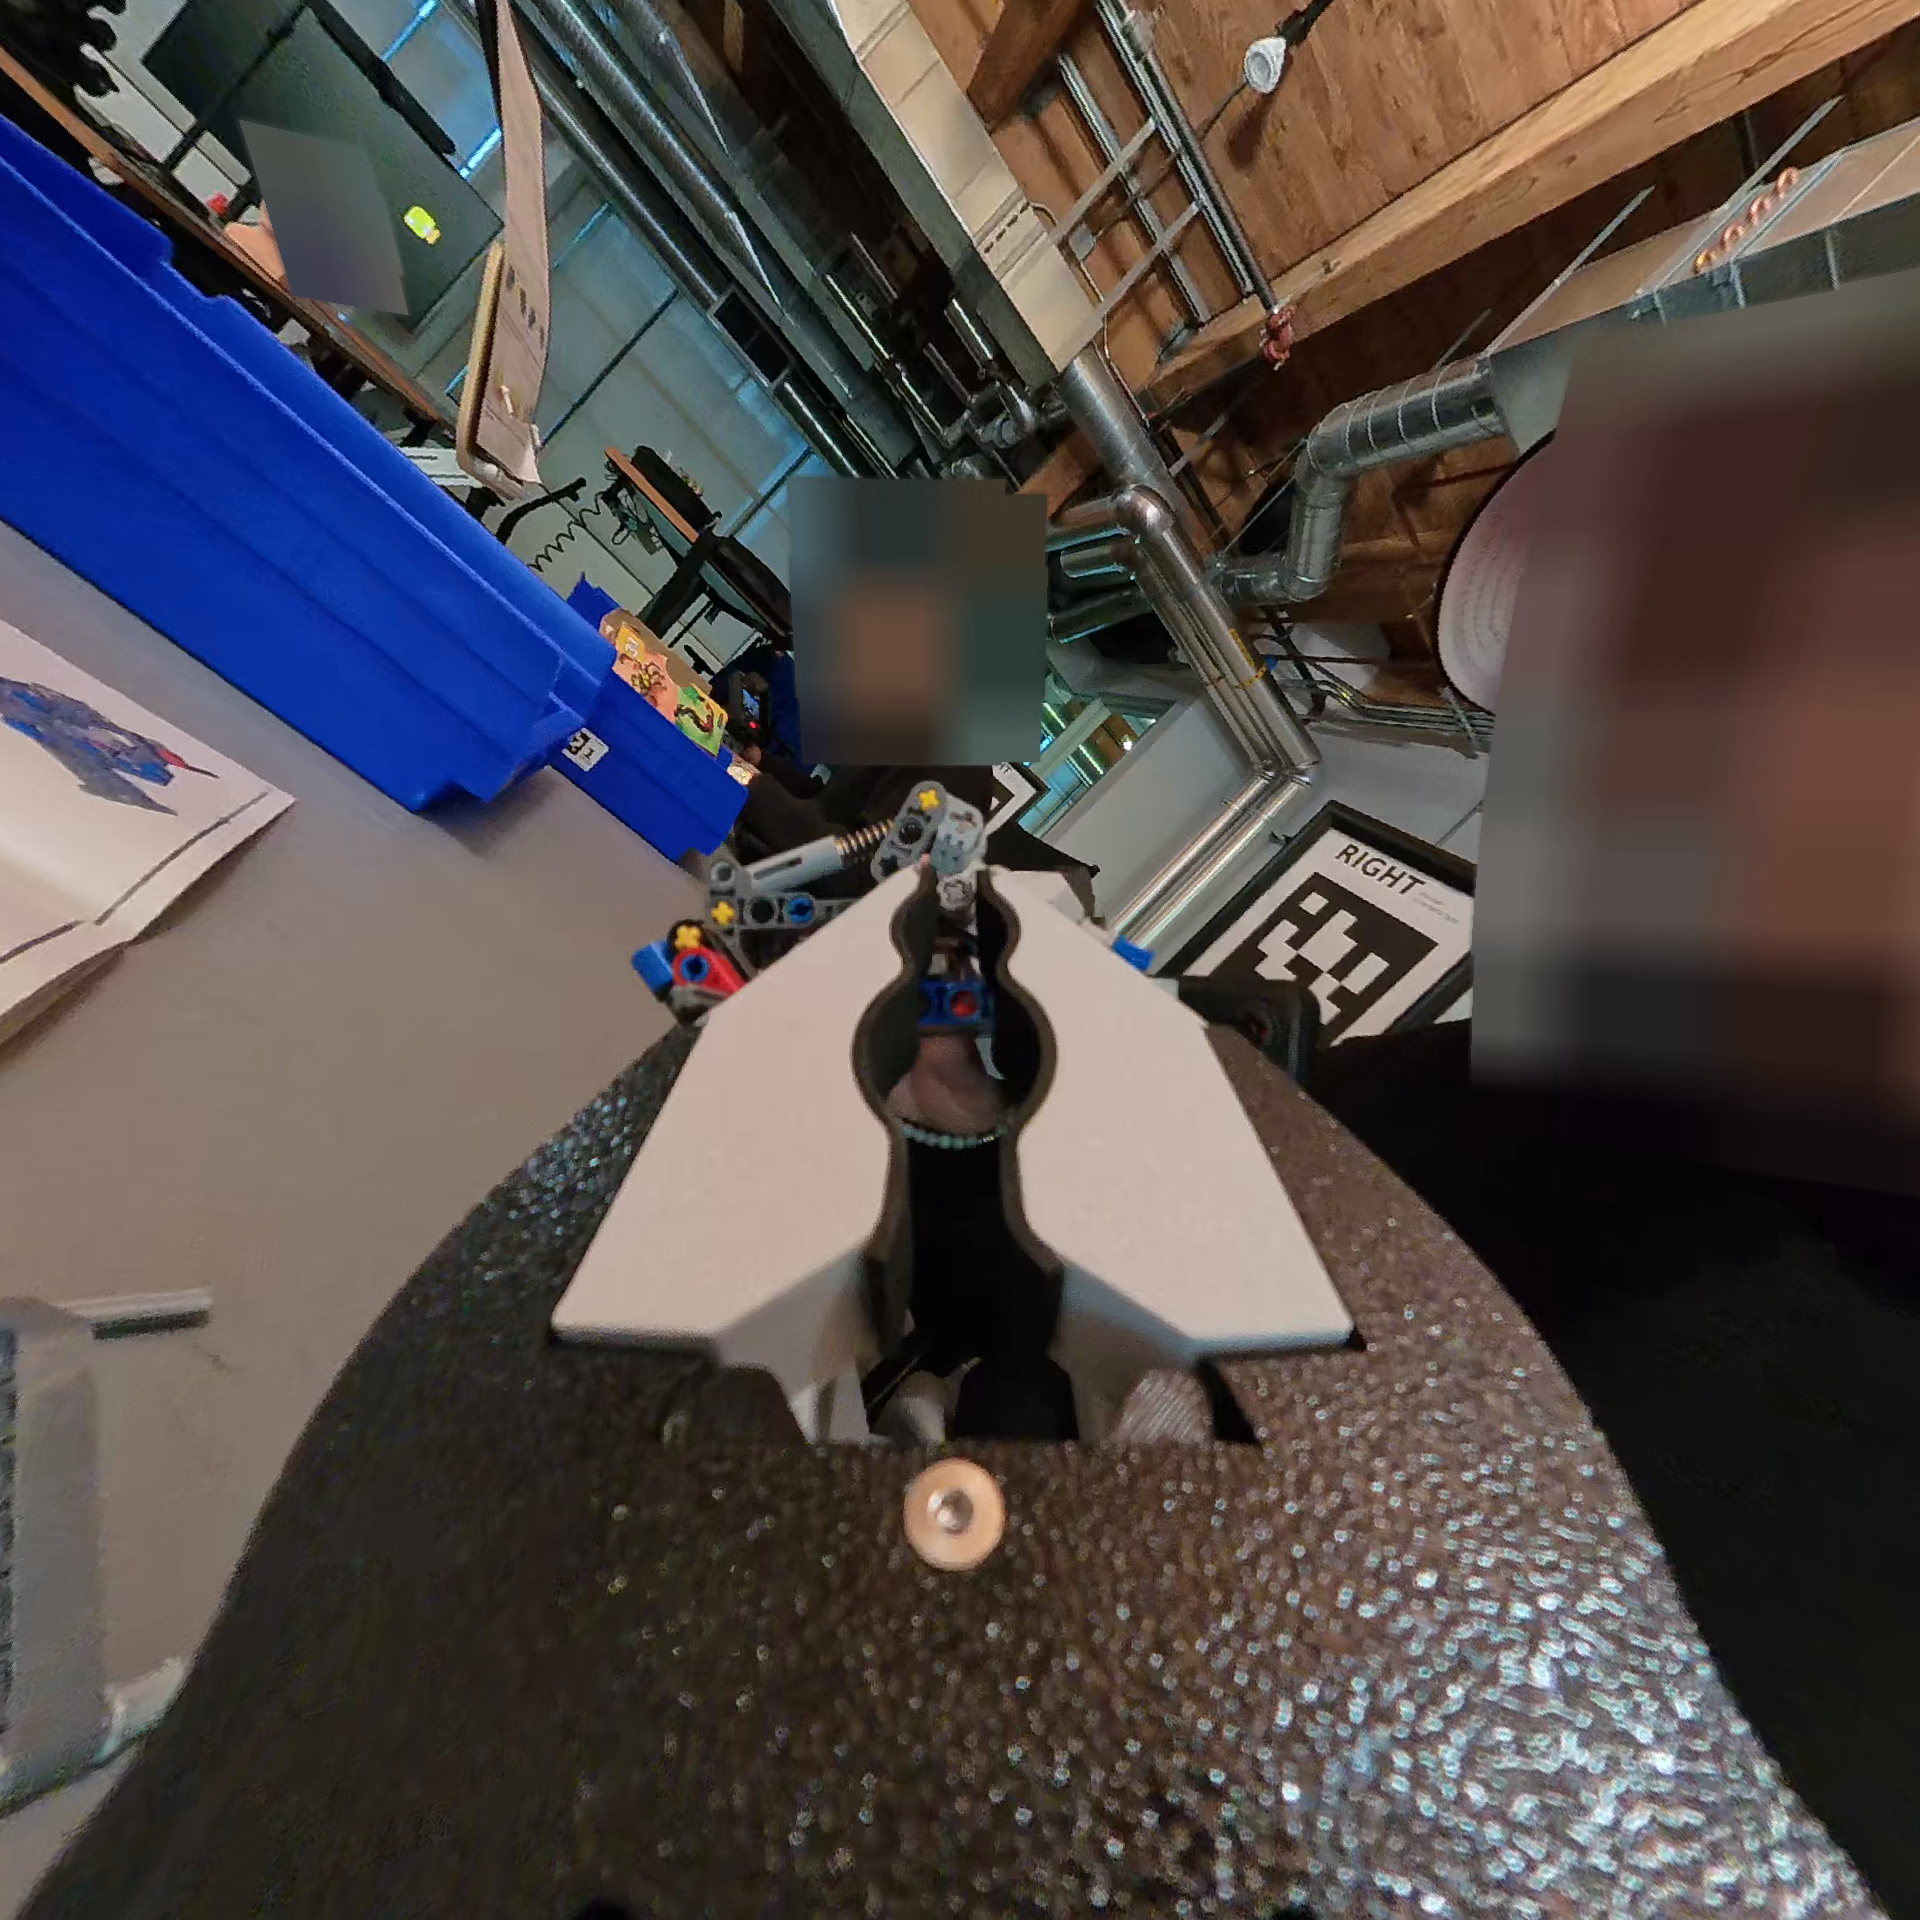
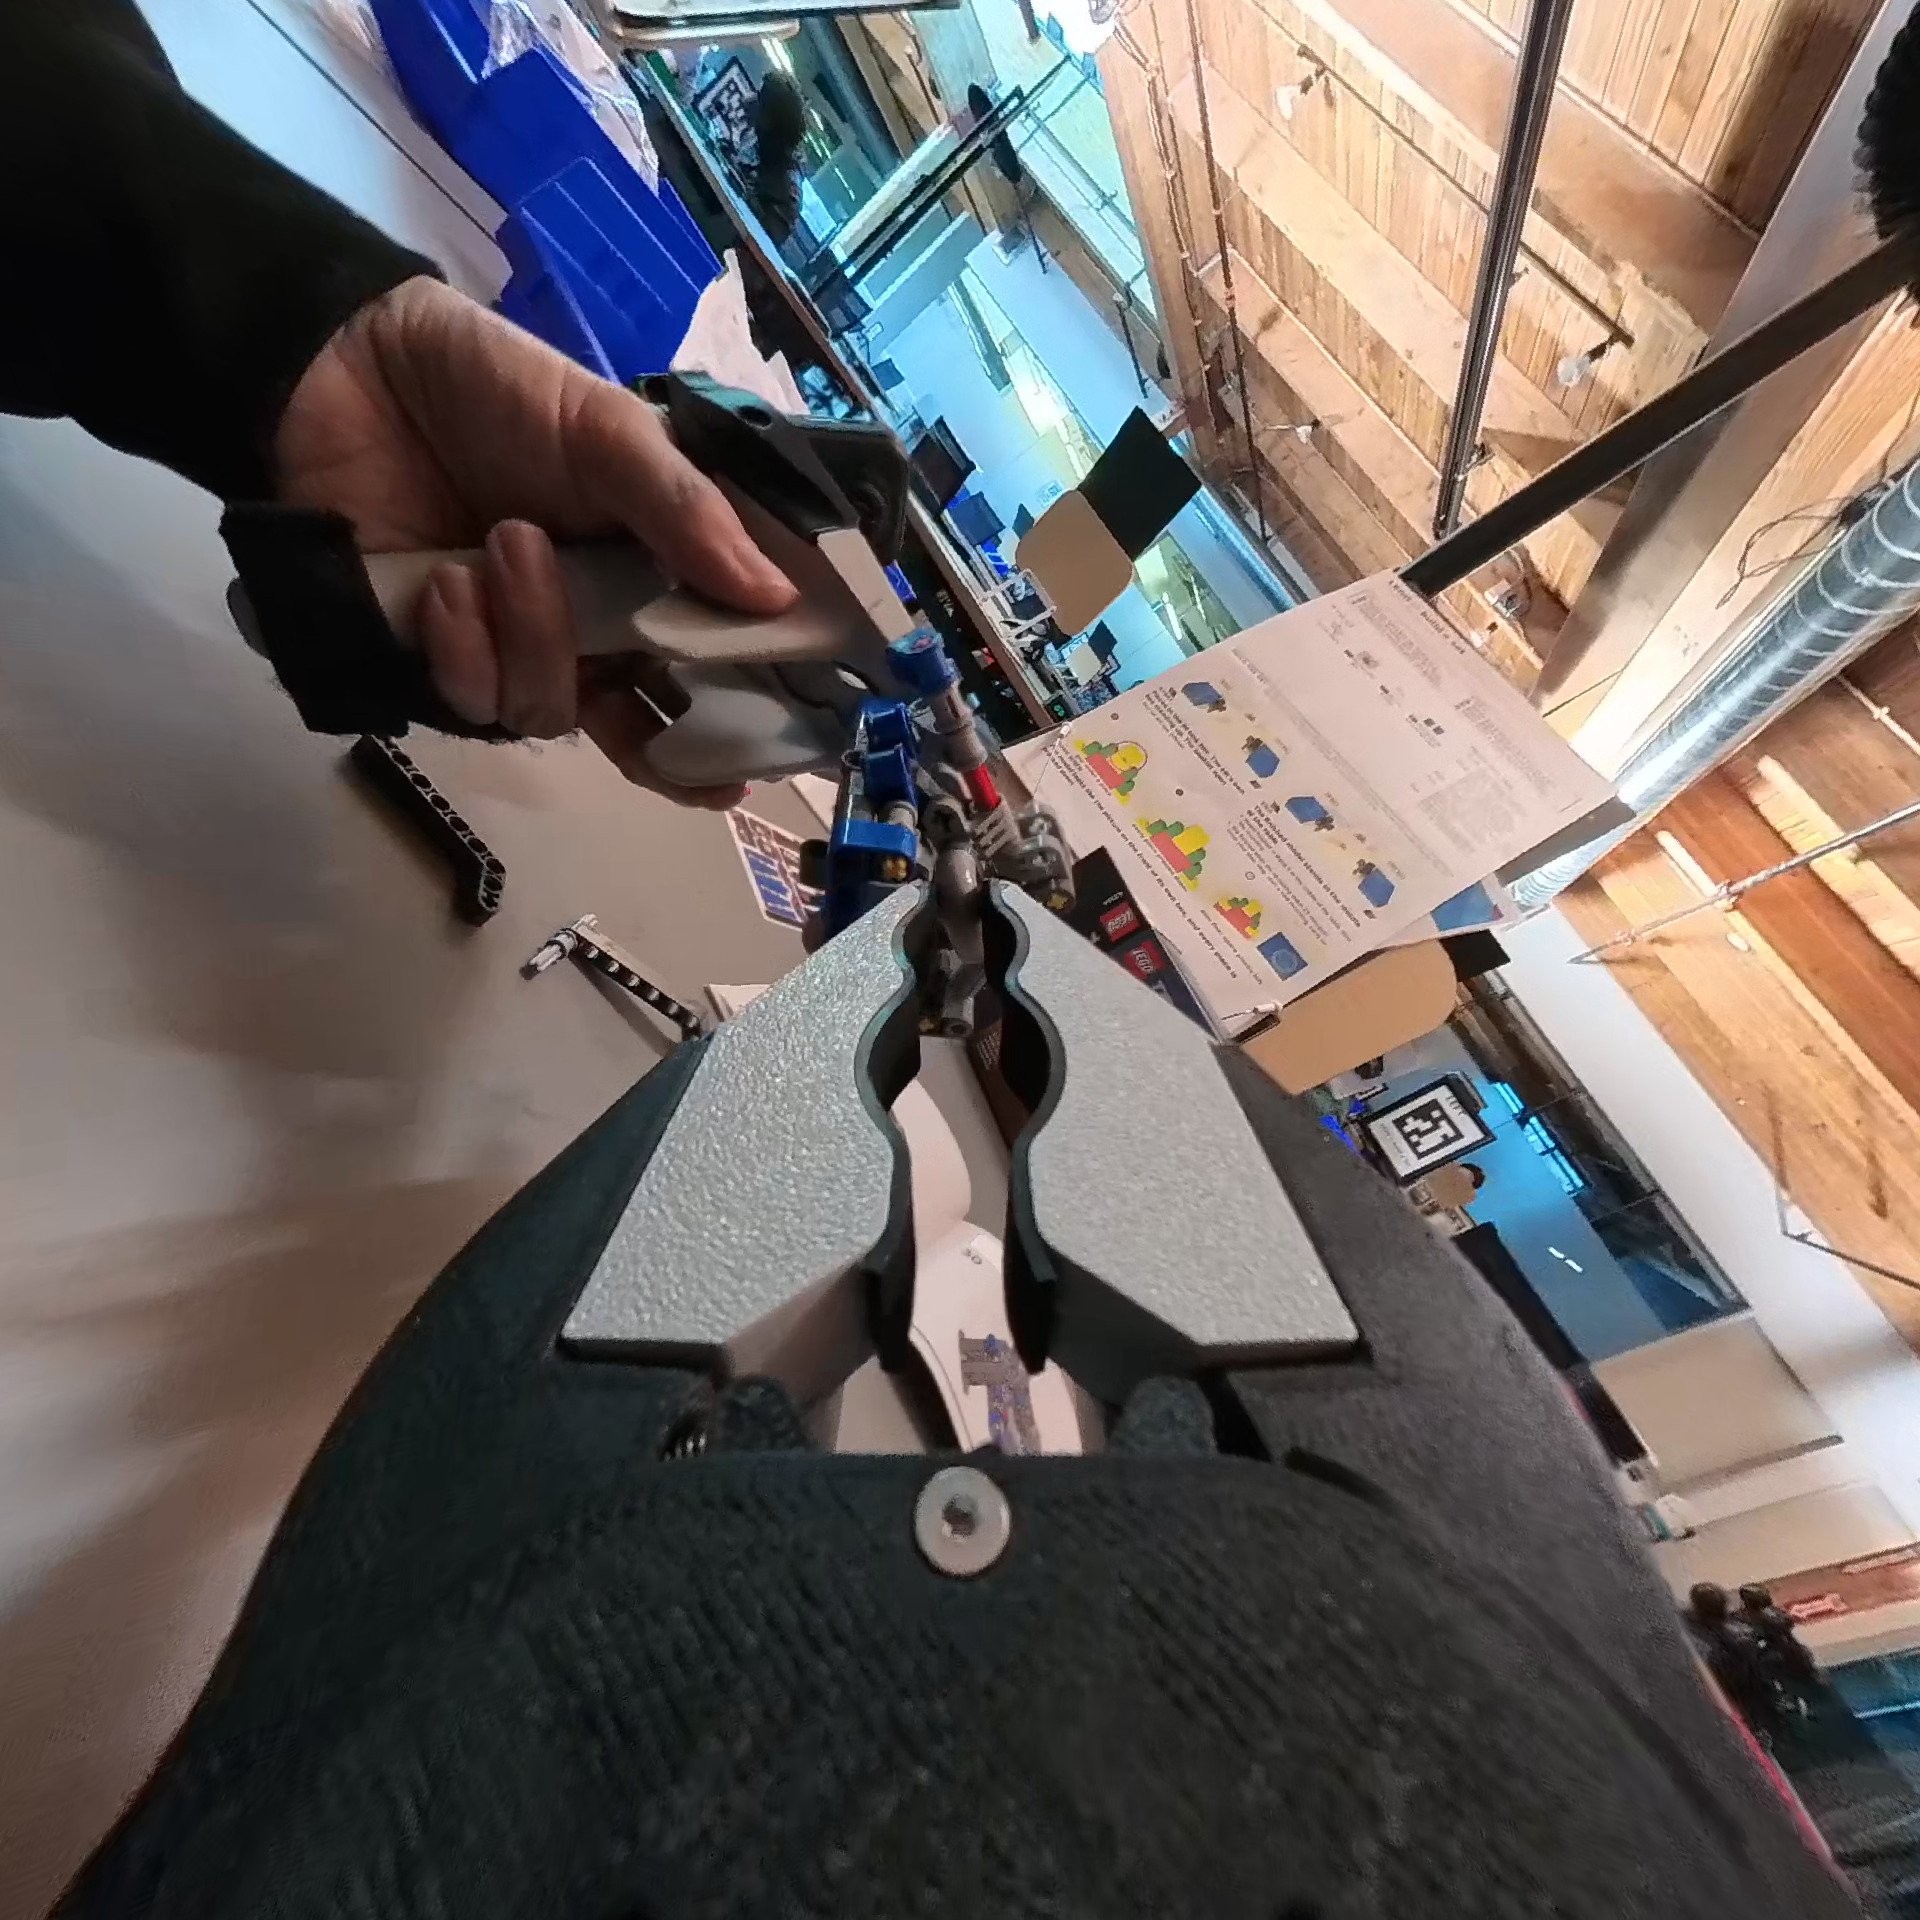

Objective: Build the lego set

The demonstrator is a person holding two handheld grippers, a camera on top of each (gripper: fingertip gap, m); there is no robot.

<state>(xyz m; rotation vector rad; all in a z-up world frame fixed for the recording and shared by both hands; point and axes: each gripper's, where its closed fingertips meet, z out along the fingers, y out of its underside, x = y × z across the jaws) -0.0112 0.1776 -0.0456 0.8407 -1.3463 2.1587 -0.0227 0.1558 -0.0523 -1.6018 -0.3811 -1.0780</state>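
1. Left gripper [image 1: 954,881]: grey fingers nearly together, tips clenched on a small grey piece of the lego assembly [image 1: 940,831], which is held up off the table.
2. Right gripper [image 2: 961,902]: textured grey fingers, tips pinching a dark grey beam at the lower end of the same assembly, seen in this view as blue, grey and red parts [image 2: 904,790].
3. Person's hand [image 2: 499,540], black sleeve: wrapped round the handle of the other gripper, just beyond and left of the assembly in the right wrist view.
4. Grey table [image 1: 343,1039]: a long black holed beam [image 2: 426,831] and a thinner dark beam with a white pin end [image 2: 613,966] lie loose on it, apart from each other.
5. Printed instruction sheet [image 1: 94,790] with a blue model picture, at the table's left edge in the left wrist view.
6. Blue storage bins [image 1: 260,540], farther back along the table.
7. Illustrated paper sheet [image 2: 1320,779] resting on a cardboard box [image 2: 1351,1013], beyond the assembly.
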